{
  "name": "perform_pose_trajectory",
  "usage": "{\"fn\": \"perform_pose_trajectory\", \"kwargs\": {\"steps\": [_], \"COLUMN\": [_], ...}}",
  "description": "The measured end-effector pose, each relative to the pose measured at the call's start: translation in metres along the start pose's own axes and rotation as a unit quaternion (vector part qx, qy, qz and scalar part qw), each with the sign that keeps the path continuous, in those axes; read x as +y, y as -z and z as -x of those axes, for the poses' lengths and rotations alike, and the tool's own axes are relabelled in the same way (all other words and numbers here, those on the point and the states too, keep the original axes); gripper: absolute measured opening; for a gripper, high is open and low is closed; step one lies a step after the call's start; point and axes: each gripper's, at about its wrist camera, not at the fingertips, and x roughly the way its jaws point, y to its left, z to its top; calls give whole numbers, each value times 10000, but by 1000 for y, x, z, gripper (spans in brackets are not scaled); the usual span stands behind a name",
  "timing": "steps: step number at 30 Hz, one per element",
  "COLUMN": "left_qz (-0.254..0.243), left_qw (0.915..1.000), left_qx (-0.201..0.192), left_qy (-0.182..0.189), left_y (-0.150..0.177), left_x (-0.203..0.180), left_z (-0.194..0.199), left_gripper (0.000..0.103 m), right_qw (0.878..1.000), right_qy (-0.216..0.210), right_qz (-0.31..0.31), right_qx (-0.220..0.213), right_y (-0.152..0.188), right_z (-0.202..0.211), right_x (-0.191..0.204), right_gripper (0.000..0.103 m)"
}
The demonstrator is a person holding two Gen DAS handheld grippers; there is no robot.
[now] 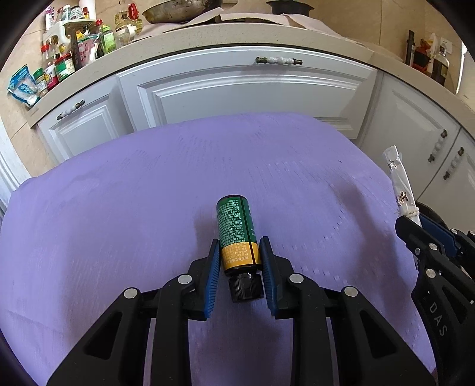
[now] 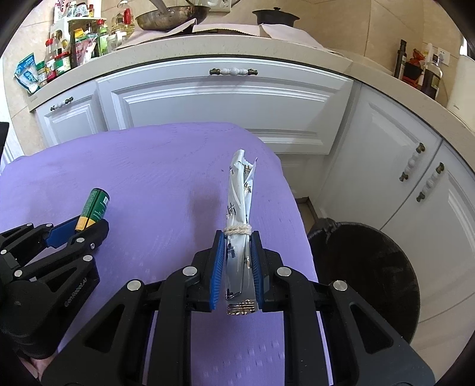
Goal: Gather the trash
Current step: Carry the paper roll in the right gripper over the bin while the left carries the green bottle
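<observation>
My left gripper (image 1: pixel 240 248) is shut on a small green and yellow bottle (image 1: pixel 236 228) with a black cap, its blue pads pressing the yellow band. The bottle points away from me, lifted just above the purple tablecloth (image 1: pixel 148 193). In the right wrist view the same bottle (image 2: pixel 95 207) and left gripper (image 2: pixel 89 227) show at the left. My right gripper (image 2: pixel 237 237) is shut on a silvery white wrapper (image 2: pixel 239 190) tied with a loop of twine; it sticks up over the cloth. The wrapper (image 1: pixel 400 184) also shows at the right edge of the left wrist view.
A dark round trash bin (image 2: pixel 377 273) stands on the floor right of the table. White kitchen cabinets (image 2: pixel 225 104) run behind it. The counter above carries bottles and jars (image 1: pixel 59 62), a pan (image 2: pixel 172 14) and a dark pot (image 2: pixel 276 16).
</observation>
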Motion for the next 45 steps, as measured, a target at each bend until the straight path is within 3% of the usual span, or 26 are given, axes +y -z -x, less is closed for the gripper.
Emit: {"fn": "perform_pose_trajectory", "kwargs": {"steps": [10, 23, 34, 45], "left_qz": [-198, -716, -1154, -1419], "left_qw": [9991, 9925, 9817, 9736], "left_qx": [-273, -666, -961, -1142], "left_qy": [252, 734, 1170, 1373], "left_y": [23, 44, 41, 25], "left_x": [-14, -59, -113, -158], "left_z": [40, 86, 104, 95], "left_gripper": [27, 27, 27, 27], "right_qw": [9996, 9931, 9833, 9785], "right_qy": [114, 732, 1190, 1379], "right_qz": [-232, -858, -1292, -1423], "right_qx": [-99, -317, -477, -579], "right_y": [34, 70, 81, 77], "right_z": [44, 96, 112, 107], "right_x": [-16, -78, -131, -163], "right_gripper": [18, 18, 18, 18]}}
